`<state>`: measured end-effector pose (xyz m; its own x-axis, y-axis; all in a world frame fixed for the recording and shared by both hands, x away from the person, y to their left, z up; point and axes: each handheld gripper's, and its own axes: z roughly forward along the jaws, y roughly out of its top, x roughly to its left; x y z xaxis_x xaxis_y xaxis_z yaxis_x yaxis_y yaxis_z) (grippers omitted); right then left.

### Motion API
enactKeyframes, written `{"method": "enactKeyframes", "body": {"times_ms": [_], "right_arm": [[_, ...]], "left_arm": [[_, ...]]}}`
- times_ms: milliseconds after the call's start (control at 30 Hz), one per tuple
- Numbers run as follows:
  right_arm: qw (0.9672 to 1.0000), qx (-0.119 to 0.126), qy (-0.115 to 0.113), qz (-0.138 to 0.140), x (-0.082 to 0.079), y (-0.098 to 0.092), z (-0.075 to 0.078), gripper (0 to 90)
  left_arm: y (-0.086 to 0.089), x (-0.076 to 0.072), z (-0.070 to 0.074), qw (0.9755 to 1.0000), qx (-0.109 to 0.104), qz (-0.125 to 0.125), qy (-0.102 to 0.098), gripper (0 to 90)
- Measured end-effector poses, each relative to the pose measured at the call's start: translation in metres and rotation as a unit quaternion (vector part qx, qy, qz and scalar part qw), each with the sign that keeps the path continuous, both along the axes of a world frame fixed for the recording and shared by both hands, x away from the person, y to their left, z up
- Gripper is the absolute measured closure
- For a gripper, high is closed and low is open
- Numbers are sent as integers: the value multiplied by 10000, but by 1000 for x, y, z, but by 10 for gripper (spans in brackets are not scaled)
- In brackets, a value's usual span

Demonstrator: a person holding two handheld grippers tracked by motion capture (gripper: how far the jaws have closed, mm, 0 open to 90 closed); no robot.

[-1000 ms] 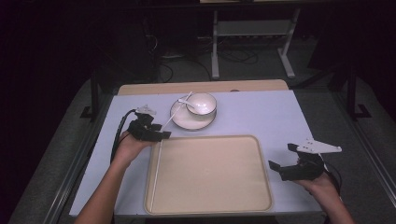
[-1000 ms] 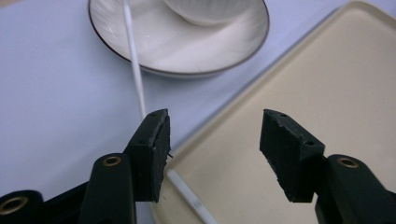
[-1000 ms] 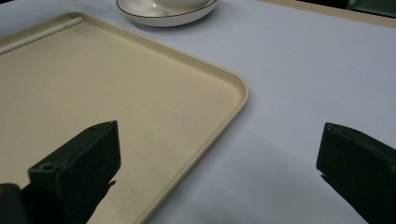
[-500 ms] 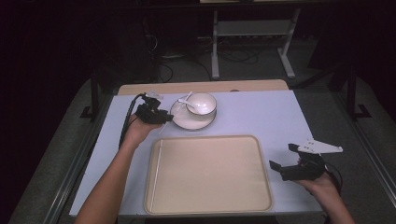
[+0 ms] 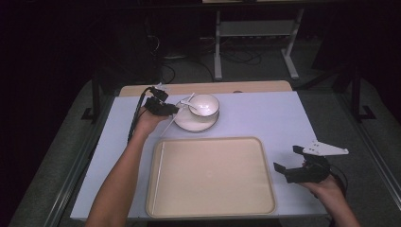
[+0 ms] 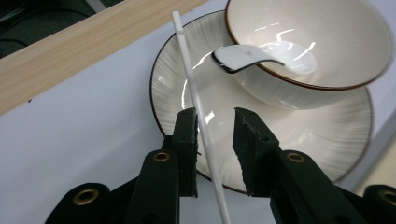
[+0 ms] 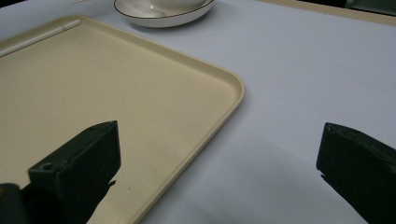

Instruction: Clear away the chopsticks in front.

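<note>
White chopstick (image 6: 200,116) across the plate (image 6: 187,70) rim: thin, stiff, light, probably slippery. Left gripper (image 6: 215,135) jaws have just been closing, chopstick between them against the left one, not yet pinched; grip mid-shaft. Right gripper (image 5: 294,163) wide, empty.

Left hand-held gripper (image 5: 176,109) now farther right, at plate (image 5: 187,124) edge; jaws just closing around white chopstick (image 6: 201,116), not yet pressing it.

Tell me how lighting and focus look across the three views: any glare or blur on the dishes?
High view: lit table, dark surroundings, everything soft. Left gripper view: sharp on the white stick between the left tool's jaws, which have just been closing; bright glare streaks on the plate, bowl and spoon. Right gripper view: the right tool's near jaws blurred, tray clear.
</note>
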<state>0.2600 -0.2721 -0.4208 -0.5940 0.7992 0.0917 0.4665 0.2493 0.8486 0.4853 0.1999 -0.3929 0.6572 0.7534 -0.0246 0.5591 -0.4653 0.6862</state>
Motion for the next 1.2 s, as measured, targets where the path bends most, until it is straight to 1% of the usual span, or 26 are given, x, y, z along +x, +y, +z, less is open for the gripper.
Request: {"method": "enactKeyframes", "body": {"times_ms": [67,200,267,367,533,633,700,800,900,1067,1200], "right_arm": [[10000,3,-3,1,0,0,0,0],[10000,0,-6,6,0,0,0,0],[10000,7,-4,2,0,0,0,0],[10000,4,-6,5,0,0,0,0],[10000,9,-9,5,0,0,0,0],[10000,12,-8,7,0,0,0,0],[10000,16,-7,7,0,0,0,0],[10000,17,-17,10,-1,0,1,0],[10000,21,-18,9,-1,-1,0,0],[10000,24,-15,15,-1,-1,1,0],[10000,23,-11,19,-1,-1,0,0]], "left_arm": [[-2,3,-3,10000,-19,0,0,694],[-7,7,-9,10000,91,19,-18,695],[-8,9,-13,10000,86,9,25,699],[-10,11,-18,9999,136,30,58,702],[-12,14,-25,9998,132,80,135,713],[-14,16,-30,9997,110,106,185,730],[-15,18,-33,9995,155,111,240,746],[-16,19,-38,9993,136,155,324,776],[-17,20,-40,9992,96,195,340,792],[-17,20,-41,9991,9,198,373,835],[-17,20,-40,9989,-19,225,405,837]]}}
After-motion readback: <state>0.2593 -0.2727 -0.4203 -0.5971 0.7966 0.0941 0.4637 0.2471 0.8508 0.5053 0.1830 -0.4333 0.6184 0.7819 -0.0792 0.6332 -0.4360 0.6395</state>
